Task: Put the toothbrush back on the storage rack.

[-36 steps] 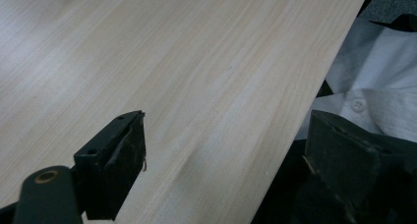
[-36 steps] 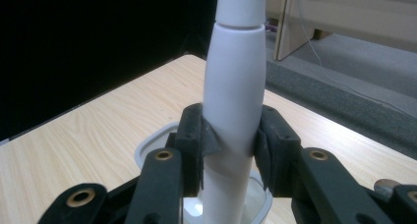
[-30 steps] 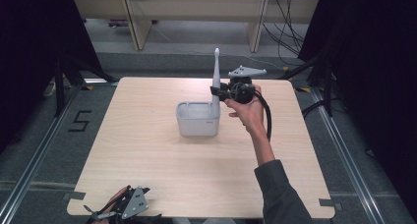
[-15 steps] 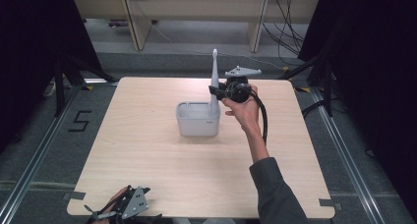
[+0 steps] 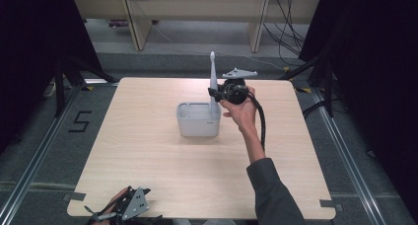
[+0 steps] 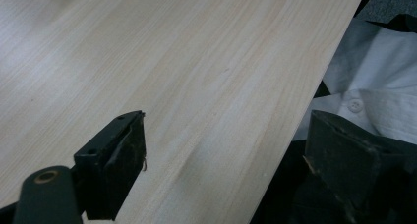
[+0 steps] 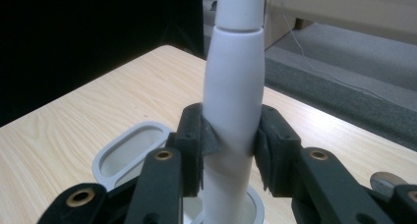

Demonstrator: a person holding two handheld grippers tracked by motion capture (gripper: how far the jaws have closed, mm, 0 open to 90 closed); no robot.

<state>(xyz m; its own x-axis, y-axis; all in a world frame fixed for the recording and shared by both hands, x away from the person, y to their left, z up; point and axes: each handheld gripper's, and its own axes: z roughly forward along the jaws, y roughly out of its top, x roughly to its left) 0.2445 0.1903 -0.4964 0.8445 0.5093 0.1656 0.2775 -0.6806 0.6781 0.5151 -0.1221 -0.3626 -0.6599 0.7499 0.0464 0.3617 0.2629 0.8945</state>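
A white electric toothbrush (image 5: 213, 77) stands upright, brush head up, with my right gripper (image 5: 214, 93) shut on its handle from the right. Its lower end reaches into the right end of a grey holder (image 5: 197, 125) in the middle of the table. In the right gripper view both pads press the toothbrush handle (image 7: 233, 86), and the handle's foot sits in a round opening of the holder (image 7: 113, 157), beside an oval compartment. My left gripper (image 5: 98, 215) rests at the table's near left edge; its jaws (image 6: 231, 160) stand wide open over bare wood.
The wooden table (image 5: 148, 156) has bare room all around the holder. A black cable (image 5: 260, 121) trails from the right gripper along the forearm. In the left gripper view the table edge (image 6: 314, 91) runs beside the person's white shirt (image 6: 373, 86).
My right gripper has shifted slightly left with the toothbrush, over the holder's right end. The left gripper has stayed still.
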